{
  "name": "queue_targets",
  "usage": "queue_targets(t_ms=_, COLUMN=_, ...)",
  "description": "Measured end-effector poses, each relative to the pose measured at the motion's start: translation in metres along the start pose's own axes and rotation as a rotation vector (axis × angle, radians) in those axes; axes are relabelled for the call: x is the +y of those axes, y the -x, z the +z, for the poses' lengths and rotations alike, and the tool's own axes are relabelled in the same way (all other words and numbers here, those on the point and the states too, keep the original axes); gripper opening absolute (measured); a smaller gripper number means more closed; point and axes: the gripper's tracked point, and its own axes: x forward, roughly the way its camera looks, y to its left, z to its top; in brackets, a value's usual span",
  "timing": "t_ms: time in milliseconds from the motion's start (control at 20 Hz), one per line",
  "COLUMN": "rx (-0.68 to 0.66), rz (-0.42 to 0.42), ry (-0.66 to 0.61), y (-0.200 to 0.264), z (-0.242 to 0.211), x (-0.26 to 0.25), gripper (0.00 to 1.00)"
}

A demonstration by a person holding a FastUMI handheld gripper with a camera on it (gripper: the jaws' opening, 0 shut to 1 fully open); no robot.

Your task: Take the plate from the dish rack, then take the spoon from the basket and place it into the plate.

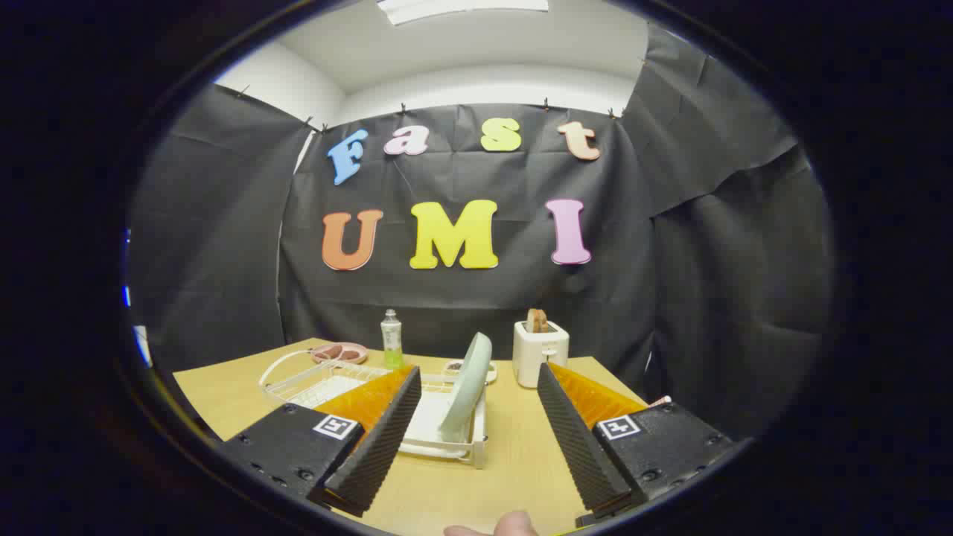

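Note:
A pale green plate [469, 387] stands on edge, leaning, in a white wire dish rack [447, 447] on the wooden table. My gripper [476, 435] is open, its fingers spread wide, and the plate sits just ahead of them in the gap, untouched. A white wire basket [316, 380] lies to the left of the rack, behind the left finger; I cannot make out a spoon in it.
A white toaster [540, 353] holding a slice of bread stands beyond the right finger. A clear bottle with green liquid [391, 340] and a pink dish with food [339, 352] sit at the back. A fingertip [514, 525] shows at the near table edge.

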Motion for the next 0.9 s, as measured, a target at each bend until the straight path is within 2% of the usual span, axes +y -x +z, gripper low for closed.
queue_targets(t_ms=900, rx=0.007, rz=0.027, ry=0.012, y=-0.015, z=-0.011, x=-0.003, gripper=1.00)
